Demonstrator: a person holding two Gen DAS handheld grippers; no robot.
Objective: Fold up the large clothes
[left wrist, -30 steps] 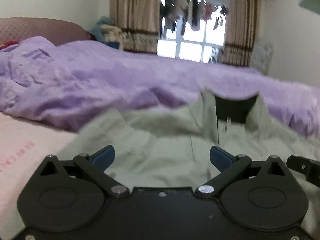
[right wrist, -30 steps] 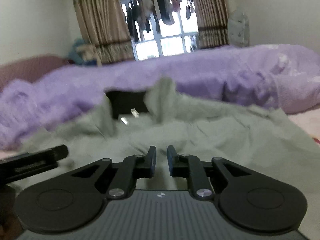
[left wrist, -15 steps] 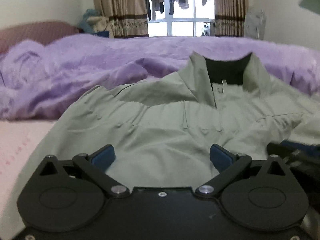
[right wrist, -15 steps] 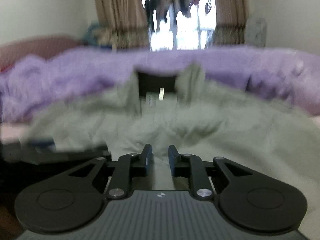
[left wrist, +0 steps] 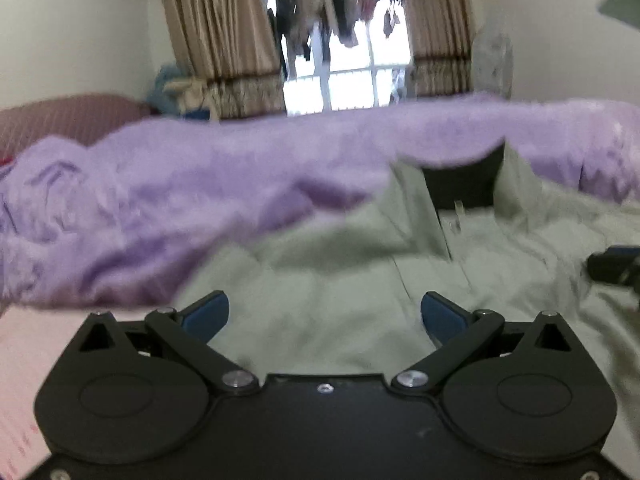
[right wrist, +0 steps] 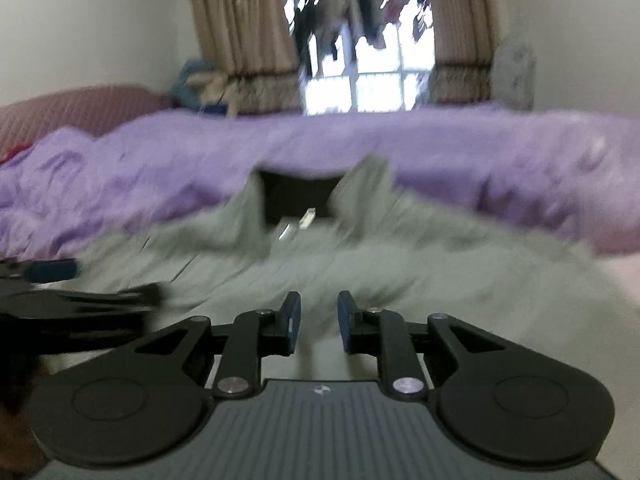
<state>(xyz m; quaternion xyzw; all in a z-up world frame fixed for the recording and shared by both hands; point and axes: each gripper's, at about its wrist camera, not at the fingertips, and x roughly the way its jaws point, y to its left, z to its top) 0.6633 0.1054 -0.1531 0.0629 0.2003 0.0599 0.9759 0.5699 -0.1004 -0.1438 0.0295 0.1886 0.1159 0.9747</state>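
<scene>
Pale grey-green collared jacket spread front-up on pink bed sheet, collar toward rumpled purple fleece blanket. No fold visible yet; whole job apparently left. Left gripper spread wide, empty. Right gripper narrowly parted, jaws just opening, cloth beneath, nothing pinched.

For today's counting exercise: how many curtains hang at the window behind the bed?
2. One curtain hangs left of the window, the other curtain right of it. Both reach down behind the purple blanket, so their bottoms are hidden.
</scene>
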